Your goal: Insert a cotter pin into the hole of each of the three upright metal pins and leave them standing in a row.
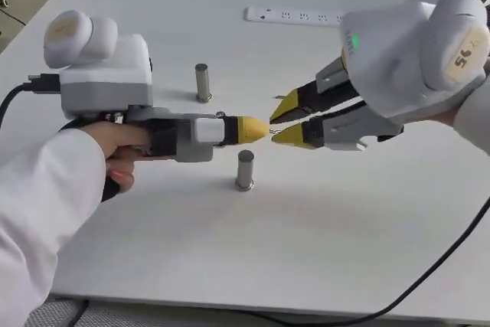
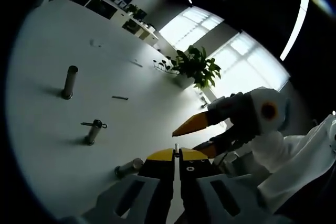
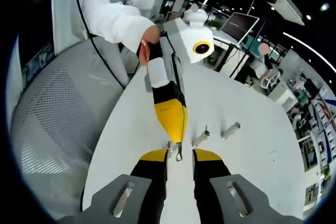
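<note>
Handover in air above table (image 1: 344, 212): left gripper (image 1: 257, 129) clamped shut on cotter pin (image 3: 179, 153). Its long axis runs along left jaws, with what looks like looped end poking out toward right gripper (image 1: 274, 129). Right jaws part open, straddling that end; contact cannot be told. Right gripper nearest for take-over. Below stand near pin (image 1: 245, 170) and far pin (image 1: 202, 82); middle pin (image 2: 93, 131) already cottered.

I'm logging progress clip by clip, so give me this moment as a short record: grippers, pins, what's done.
left gripper: shut on a cotter pin
right gripper: open, jaws either side of its looped end
metal pins: three standing on the table
fitted: middle pin seems already pinned
loose: spare cotter pin lying on the table
</note>
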Demonstrator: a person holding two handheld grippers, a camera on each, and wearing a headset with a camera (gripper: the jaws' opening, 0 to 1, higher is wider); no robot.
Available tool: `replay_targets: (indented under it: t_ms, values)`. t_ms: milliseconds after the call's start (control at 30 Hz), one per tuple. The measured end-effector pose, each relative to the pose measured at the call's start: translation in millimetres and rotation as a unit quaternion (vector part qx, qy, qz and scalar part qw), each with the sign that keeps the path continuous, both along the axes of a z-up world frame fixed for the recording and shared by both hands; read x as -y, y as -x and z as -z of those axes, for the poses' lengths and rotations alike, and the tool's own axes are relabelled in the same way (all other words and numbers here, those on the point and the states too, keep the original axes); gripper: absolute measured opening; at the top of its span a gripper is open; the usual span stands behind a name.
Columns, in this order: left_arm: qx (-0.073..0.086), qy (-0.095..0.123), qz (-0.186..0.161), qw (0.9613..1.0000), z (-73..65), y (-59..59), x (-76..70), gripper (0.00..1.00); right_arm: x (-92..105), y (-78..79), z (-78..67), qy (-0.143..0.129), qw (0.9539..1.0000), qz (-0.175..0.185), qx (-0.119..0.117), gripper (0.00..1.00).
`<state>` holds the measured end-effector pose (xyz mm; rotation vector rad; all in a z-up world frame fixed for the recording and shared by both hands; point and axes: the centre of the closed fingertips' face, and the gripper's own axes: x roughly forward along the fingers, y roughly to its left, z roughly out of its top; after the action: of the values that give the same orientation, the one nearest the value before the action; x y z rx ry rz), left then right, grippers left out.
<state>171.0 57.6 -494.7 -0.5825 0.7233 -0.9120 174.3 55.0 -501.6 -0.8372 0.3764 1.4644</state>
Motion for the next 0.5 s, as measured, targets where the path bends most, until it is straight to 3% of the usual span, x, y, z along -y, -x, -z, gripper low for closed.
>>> replay_targets:
  t_ms: [33,67,100,133,167,233,267,333,367,500]
  values:
    - [0.004,-0.003,0.001,1.0,0.1,0.1,-0.4,0.0,1.0,0.3,0.7,-0.001,1.0,0.003,-0.007,0.13]
    - [0.024,-0.014,0.006,0.9996,-0.3,-0.2,-1.9,0.0,3.7,-0.5,1.8,-0.006,0.9997,0.011,-0.021,0.12]
    - [0.029,-0.017,0.017,0.9993,-1.0,3.3,-1.5,0.0,4.8,-1.7,1.3,-0.012,0.9992,0.022,-0.03,0.12]
    - [0.044,-0.019,0.028,0.9985,-3.3,5.4,-0.6,0.0,6.1,-0.4,1.6,-0.016,0.9985,0.027,-0.046,0.12]
    - [0.073,-0.028,0.036,0.9963,-6.3,6.4,-0.5,0.0,7.3,0.4,1.7,-0.023,0.9968,0.036,-0.068,0.12]
    - [0.104,-0.042,0.056,0.992,-9.3,11.5,0.6,0.0,7.3,1.4,-0.4,-0.042,0.9935,0.049,-0.094,0.12]
    - [0.115,-0.046,0.063,0.9903,-10.2,12.9,1.0,0.0,6.7,2.8,-1.2,-0.048,0.9919,0.05,-0.106,0.12]
    - [0.113,-0.035,0.064,0.9909,-13.5,15.6,2.1,0.0,6.0,4.7,-2.9,-0.057,0.9901,0.049,-0.119,0.12]
    - [0.132,-0.034,0.066,0.9884,-16.9,15.3,2.6,0.0,5.3,6.7,-3.6,-0.061,0.99,0.043,-0.12,0.12]
    - [0.171,-0.047,0.08,0.9808,-21.3,16.7,3.0,0.0,2.3,12.3,-3.1,-0.069,0.9868,0.047,-0.139,0.13]
